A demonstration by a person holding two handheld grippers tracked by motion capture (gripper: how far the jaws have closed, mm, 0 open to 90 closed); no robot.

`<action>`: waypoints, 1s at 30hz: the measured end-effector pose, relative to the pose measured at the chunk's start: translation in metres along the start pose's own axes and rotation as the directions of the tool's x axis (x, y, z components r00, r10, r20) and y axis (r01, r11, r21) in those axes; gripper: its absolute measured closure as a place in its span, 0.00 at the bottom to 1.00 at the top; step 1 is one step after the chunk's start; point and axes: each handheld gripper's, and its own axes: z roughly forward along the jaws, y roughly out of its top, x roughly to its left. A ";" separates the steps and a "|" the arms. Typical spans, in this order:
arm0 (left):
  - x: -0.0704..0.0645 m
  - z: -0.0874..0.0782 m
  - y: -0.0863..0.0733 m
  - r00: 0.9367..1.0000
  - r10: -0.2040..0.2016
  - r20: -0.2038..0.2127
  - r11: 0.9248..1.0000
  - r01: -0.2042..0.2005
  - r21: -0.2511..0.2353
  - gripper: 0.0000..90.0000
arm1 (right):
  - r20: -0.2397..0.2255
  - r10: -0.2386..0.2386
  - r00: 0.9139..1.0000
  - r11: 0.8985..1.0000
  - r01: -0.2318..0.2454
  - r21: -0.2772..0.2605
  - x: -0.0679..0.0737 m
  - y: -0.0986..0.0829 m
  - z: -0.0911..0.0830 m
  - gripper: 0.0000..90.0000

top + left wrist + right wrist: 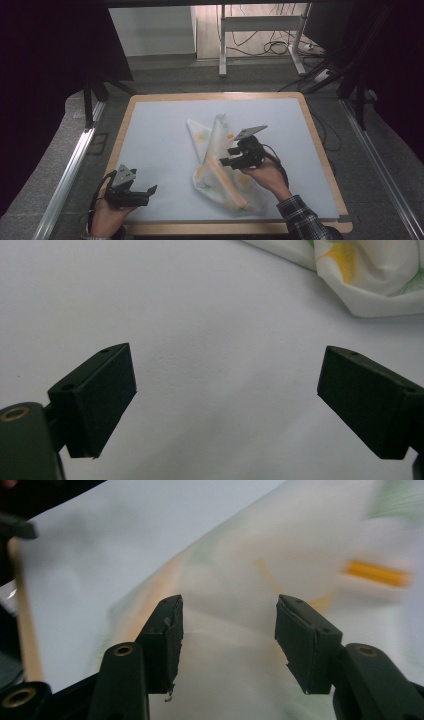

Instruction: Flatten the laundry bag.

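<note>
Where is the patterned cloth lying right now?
In the high view the patterned cloth lies crumpled on the pale table mat, right of centre toward the near edge, directly beside the right hand-held gripper and well apart from the left hand-held gripper.

Black tongs (227, 156), trailing cables, plaid sleeve (305, 217)

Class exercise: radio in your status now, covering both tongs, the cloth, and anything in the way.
Left tongs open, hovering over bare mat. Right tongs open at the cloth, gripping nothing. Cloth crumpled, one fold peaked up. Nothing in the way.
</note>
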 end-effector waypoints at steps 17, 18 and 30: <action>-0.011 0.022 0.051 0.985 -0.004 0.172 0.999 0.011 -0.036 0.19 | 0.229 0.063 0.971 0.988 -0.092 0.121 -0.067 -0.066 -0.012 0.31; -0.012 0.026 0.058 0.985 0.011 0.172 0.999 -0.006 -0.032 0.19 | 0.242 0.038 0.969 0.986 -0.077 0.151 -0.066 -0.068 -0.009 0.34; -0.046 0.082 0.132 0.956 0.108 0.272 0.994 -0.110 -0.010 0.18 | 0.304 0.040 0.952 0.987 -0.085 0.138 -0.059 -0.076 -0.009 0.81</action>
